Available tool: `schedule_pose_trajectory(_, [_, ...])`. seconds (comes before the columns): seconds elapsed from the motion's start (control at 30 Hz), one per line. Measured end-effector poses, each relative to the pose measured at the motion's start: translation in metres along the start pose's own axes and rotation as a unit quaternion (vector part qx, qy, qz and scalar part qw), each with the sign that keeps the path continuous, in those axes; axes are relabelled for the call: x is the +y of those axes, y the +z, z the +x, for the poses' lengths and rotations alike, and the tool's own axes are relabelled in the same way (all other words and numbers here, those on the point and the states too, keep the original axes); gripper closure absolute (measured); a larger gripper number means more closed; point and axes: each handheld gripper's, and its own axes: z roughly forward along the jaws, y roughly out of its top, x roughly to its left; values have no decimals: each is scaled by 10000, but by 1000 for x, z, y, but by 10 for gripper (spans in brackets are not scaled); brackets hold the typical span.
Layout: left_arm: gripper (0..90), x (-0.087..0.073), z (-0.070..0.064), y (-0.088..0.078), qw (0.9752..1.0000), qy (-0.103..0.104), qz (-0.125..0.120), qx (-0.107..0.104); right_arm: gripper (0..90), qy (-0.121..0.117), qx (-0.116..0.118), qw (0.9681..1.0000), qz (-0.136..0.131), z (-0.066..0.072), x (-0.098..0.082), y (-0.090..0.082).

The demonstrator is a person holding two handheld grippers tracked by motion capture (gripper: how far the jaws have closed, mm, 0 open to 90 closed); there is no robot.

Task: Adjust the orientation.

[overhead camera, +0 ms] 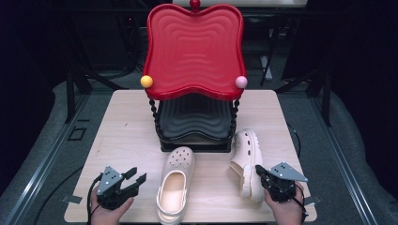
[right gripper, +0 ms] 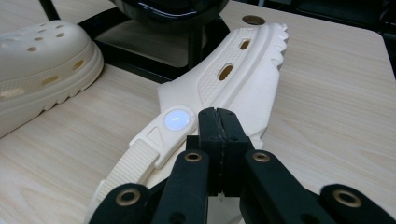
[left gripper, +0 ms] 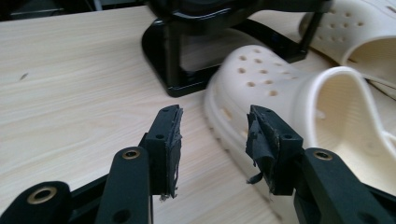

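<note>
In the high view my left gripper point(overhead camera: 133, 180) sits in the lower left of the frame, its jaws spread apart with nothing between them, aimed toward the cream clog point(overhead camera: 176, 183) that lies sole-down in the lower centre, toe pointing up the frame at the black base of the stand point(overhead camera: 195, 146). In the left gripper view my two black fingers point(left gripper: 168, 140) stand wide with bare tabletop in the gap, and the side of that upright clog point(left gripper: 285, 107) fills the right half of the frame, just beyond the right-hand finger but not touched by it. My right gripper point(overhead camera: 262, 174) is at the lower right of the high view, pressed up against the second clog point(overhead camera: 246, 159), which lies tipped on its side, sole edge facing right, its toe near the stand's right leg. In the right gripper view my fingers point(right gripper: 219, 135) are pinched fully together at the lower centre; whether any part of the shoe is caught between them I cannot tell, though the tipped clog point(right gripper: 233, 79) and its strap rivet lie directly against and behind them. The light wooden table point(overhead camera: 122, 126) carries everything, and the red tray point(overhead camera: 195, 47) crowns the stand at the top centre.
</note>
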Motion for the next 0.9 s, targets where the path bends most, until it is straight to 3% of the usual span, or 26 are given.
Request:
schedule_pose_trajectory(0.1, [522, -4, 10, 1, 9998, 58, -11, 169, 900, 171, -91, 9998, -62, -6, -2, -1])
schedule_pose_trajectory(0.17, [516, -8, 22, 2, 9993, -93, 61, 354, 900, 301, -113, 9995, -56, -12, -3, -4])
schedule_pose_trajectory(0.4, [505, -11, 34, 0, 9968, -639, 172, 442, 900, 651, -394, 9971, -74, -37, -11, -11])
schedule_pose_trajectory(0.7, [497, -11, 30, 2, 9976, -531, 197, 402, 898, 1058, -667, 9921, 138, -63, -22, -11])
schedule_pose_trajectory(0.9, [492, -11, 28, 5, 9978, -535, 226, 308, 888, 1447, -753, 9858, 408, -83, -34, -8])
